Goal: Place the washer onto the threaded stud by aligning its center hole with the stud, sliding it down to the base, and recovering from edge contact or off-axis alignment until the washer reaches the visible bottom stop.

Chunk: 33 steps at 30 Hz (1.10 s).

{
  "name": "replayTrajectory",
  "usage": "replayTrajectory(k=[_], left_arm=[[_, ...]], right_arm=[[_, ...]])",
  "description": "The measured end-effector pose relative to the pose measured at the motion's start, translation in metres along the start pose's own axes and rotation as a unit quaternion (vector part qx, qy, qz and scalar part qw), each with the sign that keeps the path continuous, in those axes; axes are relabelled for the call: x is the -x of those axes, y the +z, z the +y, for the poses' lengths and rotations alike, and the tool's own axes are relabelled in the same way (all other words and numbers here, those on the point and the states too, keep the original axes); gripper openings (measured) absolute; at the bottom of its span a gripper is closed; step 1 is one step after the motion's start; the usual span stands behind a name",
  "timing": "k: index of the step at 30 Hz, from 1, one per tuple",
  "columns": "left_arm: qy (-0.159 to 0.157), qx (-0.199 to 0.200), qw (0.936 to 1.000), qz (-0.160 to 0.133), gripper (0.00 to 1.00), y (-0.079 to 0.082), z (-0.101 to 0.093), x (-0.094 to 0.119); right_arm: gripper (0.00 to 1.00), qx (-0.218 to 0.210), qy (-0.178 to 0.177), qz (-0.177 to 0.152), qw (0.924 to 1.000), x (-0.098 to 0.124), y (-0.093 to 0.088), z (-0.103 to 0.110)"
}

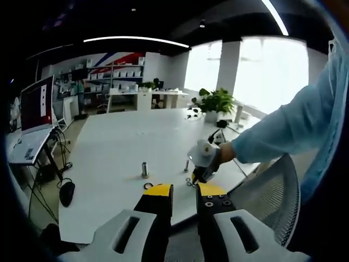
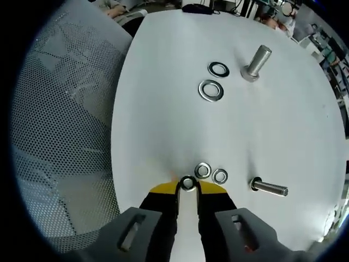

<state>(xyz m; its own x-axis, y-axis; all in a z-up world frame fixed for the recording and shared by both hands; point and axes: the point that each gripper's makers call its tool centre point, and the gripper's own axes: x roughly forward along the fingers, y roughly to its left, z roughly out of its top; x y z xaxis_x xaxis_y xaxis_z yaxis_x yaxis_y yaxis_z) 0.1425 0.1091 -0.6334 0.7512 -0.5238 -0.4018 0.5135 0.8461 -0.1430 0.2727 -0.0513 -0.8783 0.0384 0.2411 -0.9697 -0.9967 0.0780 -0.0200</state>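
Note:
In the right gripper view, my right gripper [image 2: 188, 187] is low over the white table [image 2: 163, 125], its yellow-tipped jaws shut on a small steel washer [image 2: 188, 183]. Two more small washers [image 2: 203, 170] [image 2: 220, 176] lie just beyond it. A thin threaded stud [image 2: 269, 188] stands to the right of them. Farther off are a thick stud [image 2: 257, 63] and two large washers [image 2: 218, 69] [image 2: 210, 90]. In the left gripper view, my left gripper [image 1: 184, 191] hangs open off the table's near edge, holding nothing. The right gripper [image 1: 203, 164] is there beside the thin stud [image 1: 186, 165].
A grey mesh chair [image 2: 60, 125] stands against the table's edge. In the left gripper view a laptop [image 1: 32, 125], a black mouse [image 1: 66, 192] and cables sit at the left. A potted plant [image 1: 215, 101] stands at the table's far end. A blue sleeve [image 1: 289, 125] reaches in.

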Motion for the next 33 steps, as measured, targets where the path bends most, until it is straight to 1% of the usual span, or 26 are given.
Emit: replayTrajectory(k=[10,12,15,17,22,24,27,33], left_arm=[[0.0,0.002,1.0,-0.001,0.14,0.0,0.001,0.0],[0.0,0.001,1.0,-0.001,0.14,0.0,0.001,0.0],[0.0,0.0,1.0,-0.001,0.14,-0.001,0.001,0.0],[0.0,-0.001,1.0,0.001,0.14,-0.001,0.001,0.0],[0.0,-0.002,1.0,0.001,0.14,-0.001,0.001,0.0],[-0.001,0.0,1.0,0.0,0.14,-0.001,0.001,0.0],[-0.001,-0.001,1.0,0.001,0.14,-0.001,0.001,0.0],[0.001,-0.002,1.0,0.0,0.14,0.0,0.001,0.0]], right_arm=[[0.16,-0.013,0.007,-0.004,0.9999,0.0,0.0,0.002],[0.15,-0.008,0.001,-0.008,0.9999,0.0,-0.001,0.001],[0.14,-0.013,-0.004,-0.014,0.9998,0.0,-0.001,0.0],[0.14,-0.007,-0.004,-0.017,0.9998,0.001,-0.001,0.001],[0.13,-0.015,0.0,-0.023,0.9996,0.001,0.0,0.0],[0.13,-0.012,0.0,-0.019,0.9997,0.001,-0.002,0.0],[0.13,-0.013,0.002,-0.02,0.9997,0.005,-0.005,0.0],[0.13,-0.023,0.004,-0.026,0.9994,0.017,-0.006,-0.007]])
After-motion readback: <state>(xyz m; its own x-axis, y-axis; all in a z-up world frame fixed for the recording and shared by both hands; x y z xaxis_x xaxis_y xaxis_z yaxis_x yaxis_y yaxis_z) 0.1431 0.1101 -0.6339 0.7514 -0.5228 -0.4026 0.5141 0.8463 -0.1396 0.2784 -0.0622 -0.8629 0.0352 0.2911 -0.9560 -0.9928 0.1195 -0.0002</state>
